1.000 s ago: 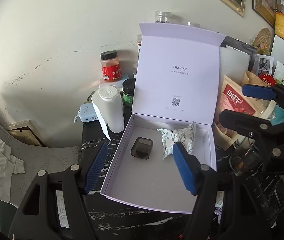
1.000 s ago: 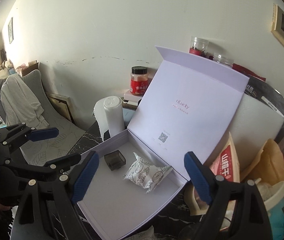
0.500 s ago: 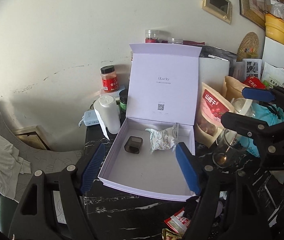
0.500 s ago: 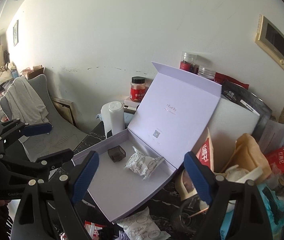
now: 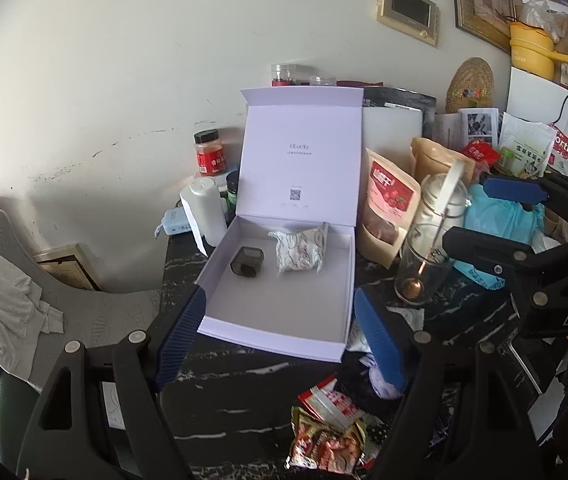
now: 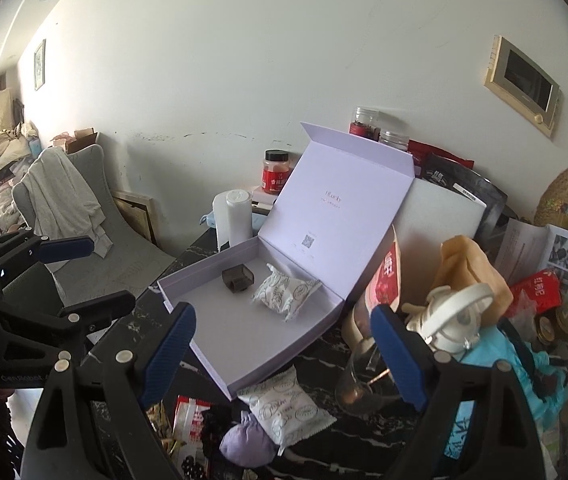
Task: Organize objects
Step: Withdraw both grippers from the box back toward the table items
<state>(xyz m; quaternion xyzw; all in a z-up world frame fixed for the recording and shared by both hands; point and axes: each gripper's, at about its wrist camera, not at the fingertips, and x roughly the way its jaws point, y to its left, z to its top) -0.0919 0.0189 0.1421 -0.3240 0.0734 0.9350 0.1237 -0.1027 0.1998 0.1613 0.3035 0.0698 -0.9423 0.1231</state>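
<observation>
Fingers (image 5: 187, 332) of the left gripper (image 5: 284, 336) are opening, empty; the lavender box (image 5: 284, 312) sits at 12 o'clock, lid upright, holding a dark case (image 5: 247, 262) and white packet (image 5: 300, 249).

Right gripper (image 6: 284, 354) gapes empty over the tabletop (image 6: 324, 364); another packet (image 6: 286, 406) lies at 6 o'clock.

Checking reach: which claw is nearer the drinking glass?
Right. The right claw has a fingertip beside the glass; the left claw, jaws opening and empty, sits off toward the box.

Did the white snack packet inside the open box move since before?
No. The white snack packet still lies beside the dark little case near the box's hinge; only the cameras pulled back.
</observation>
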